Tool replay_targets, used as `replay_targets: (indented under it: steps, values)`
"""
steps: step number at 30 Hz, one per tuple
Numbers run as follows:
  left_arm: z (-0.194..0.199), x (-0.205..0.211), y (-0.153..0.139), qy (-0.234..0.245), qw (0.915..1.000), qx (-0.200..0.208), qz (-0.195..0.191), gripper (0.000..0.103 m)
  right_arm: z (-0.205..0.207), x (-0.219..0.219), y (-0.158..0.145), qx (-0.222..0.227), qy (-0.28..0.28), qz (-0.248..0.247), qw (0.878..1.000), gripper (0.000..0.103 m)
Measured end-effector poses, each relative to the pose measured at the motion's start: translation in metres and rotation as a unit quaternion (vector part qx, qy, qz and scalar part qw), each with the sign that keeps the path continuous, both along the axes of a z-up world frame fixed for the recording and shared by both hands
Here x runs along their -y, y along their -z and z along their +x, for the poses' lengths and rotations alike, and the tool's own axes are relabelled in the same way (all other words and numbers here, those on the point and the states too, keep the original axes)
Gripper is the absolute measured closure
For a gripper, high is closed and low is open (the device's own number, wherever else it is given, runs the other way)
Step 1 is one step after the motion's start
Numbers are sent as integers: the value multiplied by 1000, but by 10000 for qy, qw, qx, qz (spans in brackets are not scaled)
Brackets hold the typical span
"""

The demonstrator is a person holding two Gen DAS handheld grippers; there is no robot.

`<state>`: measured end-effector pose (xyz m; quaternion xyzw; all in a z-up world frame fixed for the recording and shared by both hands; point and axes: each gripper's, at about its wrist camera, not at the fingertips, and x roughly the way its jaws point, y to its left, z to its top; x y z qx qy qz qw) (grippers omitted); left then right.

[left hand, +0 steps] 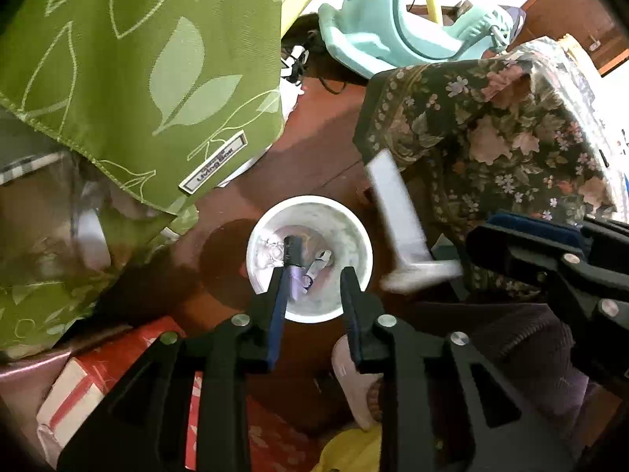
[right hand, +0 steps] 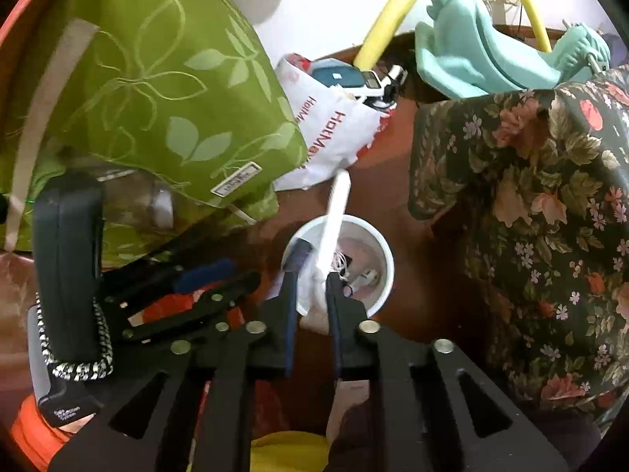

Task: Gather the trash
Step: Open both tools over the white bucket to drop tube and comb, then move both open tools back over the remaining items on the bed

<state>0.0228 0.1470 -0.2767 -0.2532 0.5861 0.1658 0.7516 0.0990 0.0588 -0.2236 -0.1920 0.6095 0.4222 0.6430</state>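
Green leaf-print cloth (left hand: 129, 67) drapes at far left. White round bin (left hand: 309, 257) stands on the brown floor (left hand: 314, 145), holding a dark pen-like item (left hand: 293, 253) and small scraps. Left gripper (left hand: 312, 281) hovers over the bin, fingers spread, holding nothing. Right gripper (right hand: 310, 275) is clamped on a white flat strip (right hand: 334, 220) with crumpled paper at its base, above the bin's near rim. Floral-print cloth (left hand: 491, 133) at right.

Dark red-brown floor (left hand: 314, 149), floral-covered furniture (right hand: 530, 196), green leaf-print cushion (left hand: 137, 59), bright white wall (right hand: 334, 11)
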Motion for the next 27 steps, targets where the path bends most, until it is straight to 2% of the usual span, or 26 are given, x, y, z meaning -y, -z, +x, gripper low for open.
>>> replay_targets:
  steps: [6,15,27]
  values:
    - [0,2,-3,40,10000,36,-17,76,3,6,-5,71,-17,10,10000,84]
    - [18,23,-29,289,9993,175,187,76,15,36,-39,302,250,342,9986,84]
    - [69,84,-105,839,9908,824,663,76,51,112,-106,808,930,1037,9870,84]
